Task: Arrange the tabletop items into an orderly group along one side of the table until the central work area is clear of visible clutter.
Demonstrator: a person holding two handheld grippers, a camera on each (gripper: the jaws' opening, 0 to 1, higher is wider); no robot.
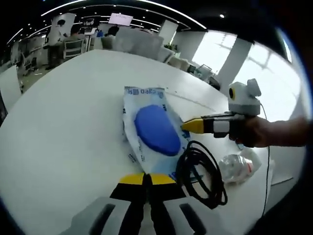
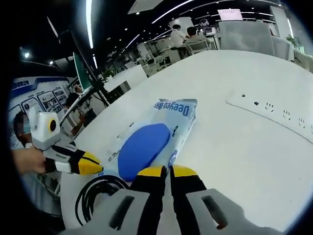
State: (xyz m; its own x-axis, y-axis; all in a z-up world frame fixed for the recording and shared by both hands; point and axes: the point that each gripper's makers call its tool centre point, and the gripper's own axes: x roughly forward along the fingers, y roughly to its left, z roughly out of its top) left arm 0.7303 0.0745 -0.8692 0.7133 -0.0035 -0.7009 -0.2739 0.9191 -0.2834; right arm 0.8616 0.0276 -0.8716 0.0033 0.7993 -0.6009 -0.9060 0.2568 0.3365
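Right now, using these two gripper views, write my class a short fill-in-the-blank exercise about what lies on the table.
1. The pad inside the packet is coloured ____.
2. The coiled cable is coloured ____.
3. The tips of the left gripper and right gripper are coloured ____.
4. The table top is coloured ____.

Missing words: blue; black; yellow; white

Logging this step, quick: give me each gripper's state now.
Left gripper: jaws shut on the edge of the blue pack.
Right gripper: jaws shut on the same pack's opposite edge.
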